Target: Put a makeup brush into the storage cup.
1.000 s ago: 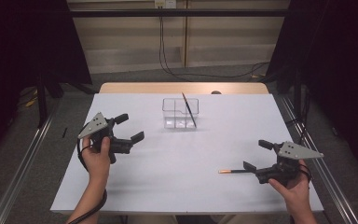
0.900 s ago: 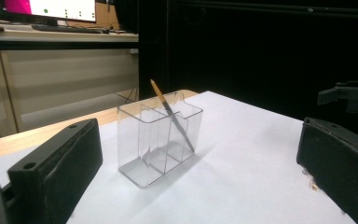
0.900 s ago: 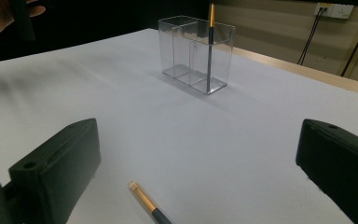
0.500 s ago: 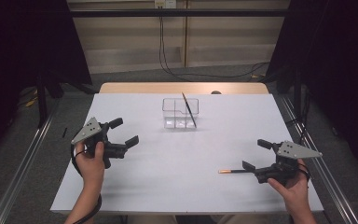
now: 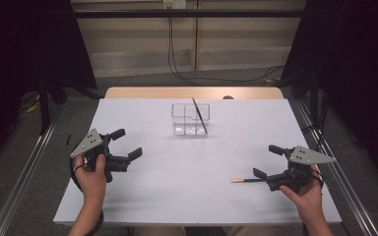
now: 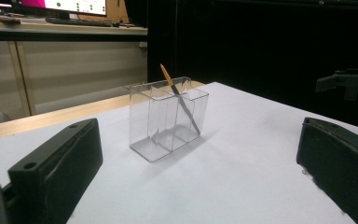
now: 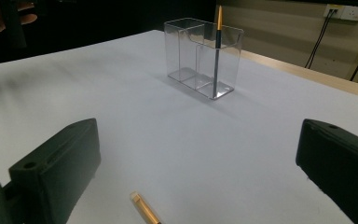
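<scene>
A clear plastic holder [image 5: 191, 119] with compartments stands at the table's far middle; a dark pen with a gold end [image 5: 199, 116] leans in its right compartment. The holder [image 6: 168, 119] and pen [image 6: 179, 98] show in the left gripper view, and the holder [image 7: 204, 57] and pen [image 7: 217, 51] in the right gripper view. A second gold-tipped pen [image 5: 243, 180] lies flat on the table just left of my right gripper [image 5: 268, 161], which is open; its tip [image 7: 144, 209] shows between the jaws. My left gripper [image 5: 126, 143] is open over the table's left side with nothing between its jaws.
The white table [image 5: 192, 162] has a wooden strip [image 5: 192, 93] along its far edge. Metal rails [image 5: 24, 172] run along both sides. Cables [image 5: 187, 69] hang over the floor behind. The other hand's gripper [image 6: 349, 81] shows far right in the left gripper view.
My left gripper has moved toward the near left of the table, still open. The right gripper and the lying pen have stayed put.
</scene>
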Tool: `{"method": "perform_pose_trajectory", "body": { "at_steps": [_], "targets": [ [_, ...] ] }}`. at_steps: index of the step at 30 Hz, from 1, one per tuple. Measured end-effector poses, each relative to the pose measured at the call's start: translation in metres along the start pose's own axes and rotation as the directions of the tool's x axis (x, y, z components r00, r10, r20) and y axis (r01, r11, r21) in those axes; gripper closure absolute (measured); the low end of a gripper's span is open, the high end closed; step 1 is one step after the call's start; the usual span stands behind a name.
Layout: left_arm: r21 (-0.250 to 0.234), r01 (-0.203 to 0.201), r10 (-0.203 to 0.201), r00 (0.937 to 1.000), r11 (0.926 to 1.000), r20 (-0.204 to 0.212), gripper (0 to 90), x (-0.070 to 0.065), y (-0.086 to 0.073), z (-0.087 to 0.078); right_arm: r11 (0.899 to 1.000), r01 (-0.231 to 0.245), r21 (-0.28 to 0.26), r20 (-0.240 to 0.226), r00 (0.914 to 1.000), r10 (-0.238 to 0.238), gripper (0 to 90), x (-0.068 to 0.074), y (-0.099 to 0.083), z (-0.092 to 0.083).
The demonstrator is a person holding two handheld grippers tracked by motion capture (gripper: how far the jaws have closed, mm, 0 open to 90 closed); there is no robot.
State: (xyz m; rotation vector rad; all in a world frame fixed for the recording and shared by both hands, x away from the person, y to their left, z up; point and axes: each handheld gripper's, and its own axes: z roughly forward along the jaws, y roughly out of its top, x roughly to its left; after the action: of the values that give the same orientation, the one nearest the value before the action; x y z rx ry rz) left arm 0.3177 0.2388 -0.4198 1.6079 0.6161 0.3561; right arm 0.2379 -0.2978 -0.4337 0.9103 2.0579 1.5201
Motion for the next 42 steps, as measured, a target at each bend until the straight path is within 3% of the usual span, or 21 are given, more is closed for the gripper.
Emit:
{"method": "perform_pose_trajectory", "body": {
  "at_steps": [15,23,30,42],
  "targets": [
    [0.051,-0.019,0.02,0.9997,0.9985,-0.013,0.3,-0.002,-0.007,-0.01,1.0,-0.007,0.002,-0.012,0.9999,0.007,0.0,-0.005,0.003,0.007],
    [0.054,-0.012,0.013,0.9999,0.9985,-0.009,0.3,-0.001,-0.009,-0.012,1.0,-0.009,0.024,-0.011,0.9999,0.009,0.0,-0.01,0.005,0.011],
    [0.034,-0.011,0.012,0.9998,0.9994,-0.015,0.3,-0.001,-0.006,-0.013,1.0,-0.005,0.011,-0.021,0.9998,0.005,0.0,-0.009,0.012,0.014],
    [0.042,-0.01,0.011,0.9998,0.9991,-0.016,0.5,-0.003,-0.007,-0.013,1.0,-0.005,-0.012,-0.033,0.9994,0.005,0.0,-0.01,0.021,0.014]
  ]
}}
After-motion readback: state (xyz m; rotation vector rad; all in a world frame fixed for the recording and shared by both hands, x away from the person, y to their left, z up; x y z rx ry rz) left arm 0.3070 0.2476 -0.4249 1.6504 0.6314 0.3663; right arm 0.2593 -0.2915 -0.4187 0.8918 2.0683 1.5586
